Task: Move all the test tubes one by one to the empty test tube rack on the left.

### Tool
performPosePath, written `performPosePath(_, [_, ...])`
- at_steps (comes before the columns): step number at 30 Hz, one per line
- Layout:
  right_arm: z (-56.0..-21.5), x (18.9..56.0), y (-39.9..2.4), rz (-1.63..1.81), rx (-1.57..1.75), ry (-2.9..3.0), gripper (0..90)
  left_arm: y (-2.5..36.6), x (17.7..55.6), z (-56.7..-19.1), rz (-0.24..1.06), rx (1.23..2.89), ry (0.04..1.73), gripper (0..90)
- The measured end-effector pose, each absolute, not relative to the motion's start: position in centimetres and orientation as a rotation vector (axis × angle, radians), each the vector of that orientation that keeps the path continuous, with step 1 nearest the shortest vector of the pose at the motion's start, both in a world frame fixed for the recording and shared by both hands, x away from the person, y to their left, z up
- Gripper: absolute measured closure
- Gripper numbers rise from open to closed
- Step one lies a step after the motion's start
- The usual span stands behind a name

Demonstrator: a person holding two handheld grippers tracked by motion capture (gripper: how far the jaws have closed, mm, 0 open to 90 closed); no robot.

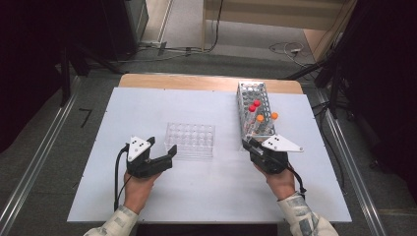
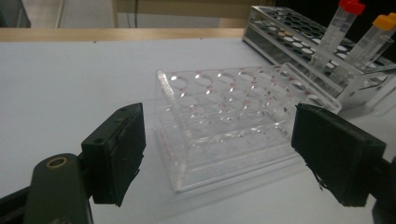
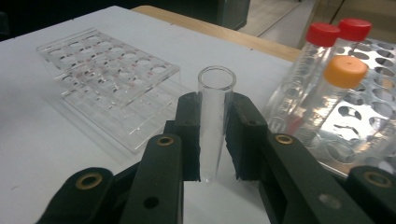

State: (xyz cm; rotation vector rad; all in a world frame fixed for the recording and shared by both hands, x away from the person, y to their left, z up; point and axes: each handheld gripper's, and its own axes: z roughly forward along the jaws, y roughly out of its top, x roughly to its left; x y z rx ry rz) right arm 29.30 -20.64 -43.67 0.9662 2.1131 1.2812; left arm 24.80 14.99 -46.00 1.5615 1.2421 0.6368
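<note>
The tabletop (image 1: 147, 105) is a white sheet laid over a wooden board, whose bare edge shows along the far side. Two items rest directly on it. A clear acrylic tube rack (image 1: 191, 140) sits near the centre, its rows of round holes empty. A perforated metal tube rack (image 1: 254, 105) stands toward the right far corner, well apart from the clear rack, and carries capped tubes: two with red caps (image 1: 254, 105) and two with orange caps (image 1: 267, 117).
</note>
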Motion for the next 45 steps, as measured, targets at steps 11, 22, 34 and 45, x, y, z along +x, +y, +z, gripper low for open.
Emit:
performPosePath(11, [-44.6,28.7,-18.3,1.279,0.899,2.174,73.1,10.2,25.9,-44.7,0.542,1.633,1.118,25.3])
performPosePath(22, [-45.7,28.1,-16.1,1.281,0.845,2.232,73.1,5.6,26.4,-43.5,0.419,1.688,0.978,39.8])
performPosePath(34, [-45.7,27.6,-15.0,1.293,0.821,2.256,73.1,3.5,26.8,-43.7,0.371,1.749,0.913,54.5])
performPosePath(45, [-45.8,27.5,-14.8,1.283,0.8,2.251,73.0,3.3,26.9,-43.7,0.339,1.768,0.911,69.1])
